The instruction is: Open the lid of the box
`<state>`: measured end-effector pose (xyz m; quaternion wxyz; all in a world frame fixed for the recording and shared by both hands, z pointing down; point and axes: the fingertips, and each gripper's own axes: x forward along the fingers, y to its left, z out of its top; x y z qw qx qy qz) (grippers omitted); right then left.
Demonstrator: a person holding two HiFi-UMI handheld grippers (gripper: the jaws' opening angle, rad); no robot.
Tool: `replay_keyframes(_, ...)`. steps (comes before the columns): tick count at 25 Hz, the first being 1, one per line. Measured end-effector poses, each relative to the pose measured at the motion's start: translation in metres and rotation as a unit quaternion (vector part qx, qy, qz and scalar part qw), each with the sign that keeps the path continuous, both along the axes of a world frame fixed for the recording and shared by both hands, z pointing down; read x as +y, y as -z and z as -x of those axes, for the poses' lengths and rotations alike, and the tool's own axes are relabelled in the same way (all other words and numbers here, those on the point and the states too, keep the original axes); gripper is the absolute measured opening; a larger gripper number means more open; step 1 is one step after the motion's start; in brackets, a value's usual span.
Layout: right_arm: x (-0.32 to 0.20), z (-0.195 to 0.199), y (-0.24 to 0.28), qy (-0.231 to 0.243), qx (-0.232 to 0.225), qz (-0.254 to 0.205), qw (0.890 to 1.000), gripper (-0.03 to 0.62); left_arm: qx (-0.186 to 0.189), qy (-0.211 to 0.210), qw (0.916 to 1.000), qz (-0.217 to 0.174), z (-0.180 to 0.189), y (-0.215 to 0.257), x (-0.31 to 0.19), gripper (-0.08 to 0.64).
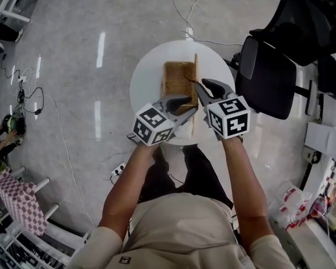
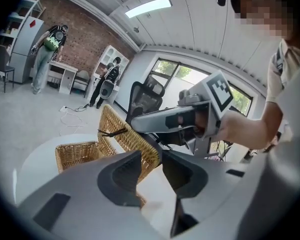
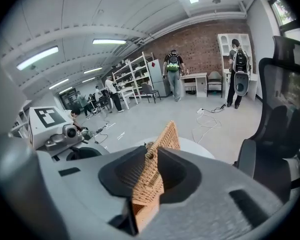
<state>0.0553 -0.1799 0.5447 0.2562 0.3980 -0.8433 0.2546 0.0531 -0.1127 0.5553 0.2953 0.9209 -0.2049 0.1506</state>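
Already the lid (image 3: 170,136) is being held up on edge, nearly upright, along the right side of the wicker box (image 1: 176,77), which is sitting near the middle of the round white counter (image 1: 143,77). The inside of the box is being left open to the ceiling, so the greater part of the task is being judged as done. What is left, by that judgement, is only for the lid to be swung fully over to the right, or released where it is not going to drop shut.

The right tool (image 3: 152,151) is being held narrowed on the lid. The woven panel is being pinched between its two jaws, close to the lid's near end, with both pads pressed against the weave.

The left tool (image 2: 151,156) is being held with its jaws apart and nothing gripped. Bare counter is being seen through the gap, and its tips are being held just beside the near end of the box. Whether that tool is touching the wicker is not being made clear by any view.
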Motion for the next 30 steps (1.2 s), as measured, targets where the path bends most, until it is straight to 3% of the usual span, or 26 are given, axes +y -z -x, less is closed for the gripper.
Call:
replay_keyframes(6,0.004,-0.027,-0.001,-0.027,0.027,-0.006,0.999,-0.001,-0.012,0.012,0.9994,-0.03,0.012,0.008,-0.01,0.121)
replay_keyframes(18,0.003,-0.05,-0.006,-0.054,-0.013,0.011,0.998,-0.005,-0.046,0.093,0.9936,-0.047,0.081,0.013,-0.029,0.121)
replay_keyframes(30,0.003,-0.097,-0.034,-0.113,-0.013,0.039,0.993,-0.006,-0.062,0.107,0.9898,-0.07,0.094,0.03,-0.029,0.118)
